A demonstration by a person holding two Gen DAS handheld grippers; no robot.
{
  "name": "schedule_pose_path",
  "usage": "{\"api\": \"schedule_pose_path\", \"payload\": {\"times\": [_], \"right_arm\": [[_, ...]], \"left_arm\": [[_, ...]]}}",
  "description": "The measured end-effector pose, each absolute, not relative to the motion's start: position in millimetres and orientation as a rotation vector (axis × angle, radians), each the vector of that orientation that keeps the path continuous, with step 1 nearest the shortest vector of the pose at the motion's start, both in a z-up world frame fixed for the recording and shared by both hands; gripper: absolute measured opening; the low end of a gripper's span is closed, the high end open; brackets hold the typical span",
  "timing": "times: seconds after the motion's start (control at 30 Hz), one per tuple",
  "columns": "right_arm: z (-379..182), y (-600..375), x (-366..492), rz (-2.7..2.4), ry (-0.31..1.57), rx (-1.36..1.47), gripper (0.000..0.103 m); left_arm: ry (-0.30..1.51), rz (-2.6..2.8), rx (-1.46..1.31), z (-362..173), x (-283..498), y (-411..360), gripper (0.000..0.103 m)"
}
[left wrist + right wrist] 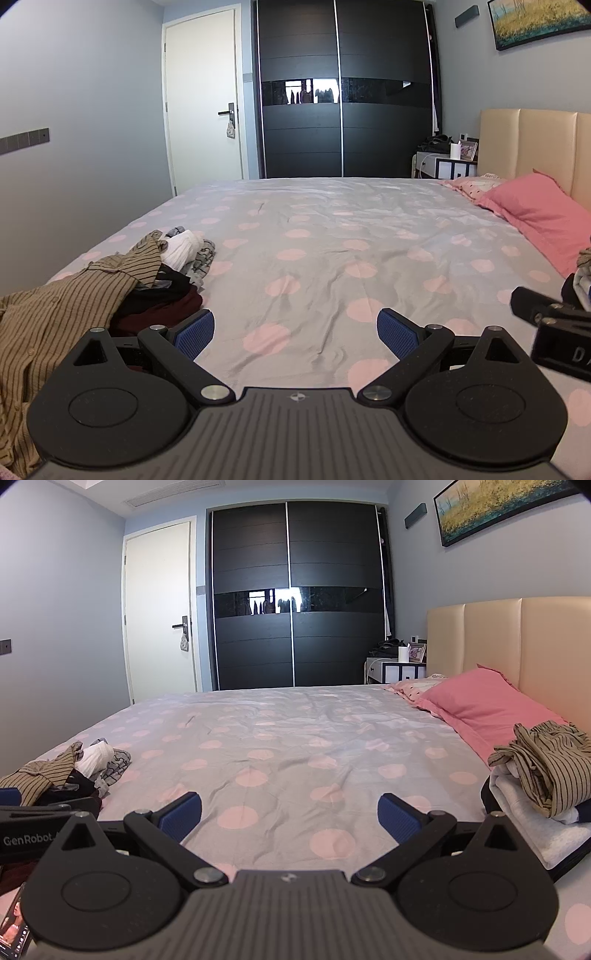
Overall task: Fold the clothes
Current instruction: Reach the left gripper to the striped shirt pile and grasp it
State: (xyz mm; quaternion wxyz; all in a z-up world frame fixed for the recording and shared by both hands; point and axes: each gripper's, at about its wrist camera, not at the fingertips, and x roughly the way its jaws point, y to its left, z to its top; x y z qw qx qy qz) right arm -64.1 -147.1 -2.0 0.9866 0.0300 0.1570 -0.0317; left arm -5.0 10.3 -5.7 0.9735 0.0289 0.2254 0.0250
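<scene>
A heap of unfolded clothes [122,280] lies on the bed's left side, with a brown striped shirt [59,317] on top and dark and white pieces under it. The same heap [66,775] shows at the left of the right wrist view. A stack of folded clothes [539,786] sits at the right by the pink pillow, topped with a brown striped garment. My left gripper [295,334] is open just right of the heap, holding nothing. My right gripper [290,814] is open over the grey dotted bedspread [295,746], left of the folded stack.
A pink pillow [487,705] and beige headboard [535,646] stand at the right. Beyond the bed are a dark wardrobe [295,598], a white door [159,609] and a nightstand [395,670]. A phone [14,928] lies at the lower left.
</scene>
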Motion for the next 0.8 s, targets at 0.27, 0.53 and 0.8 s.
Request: {"api": "schedule_pose_path", "payload": {"times": [0.27, 0.53, 0.8], "right_arm": [[-7.5, -146.3, -58.0, -0.051, 0.339, 0.041, 0.102], [-25.3, -146.2, -40.4, -0.046, 0.397, 0.025, 0.102], [-41.3, -147.7, -16.4, -0.049, 0.462, 0.051, 0.102]], "left_arm": [[0.49, 0.123, 0.08, -22.1, -1.3, 40.6, 0.097], [0.566, 0.27, 0.114, -44.1, 10.2, 100.4, 0.08], [0.68, 0.542, 0.135, -57.4, 7.4, 194.5, 0.078]]}}
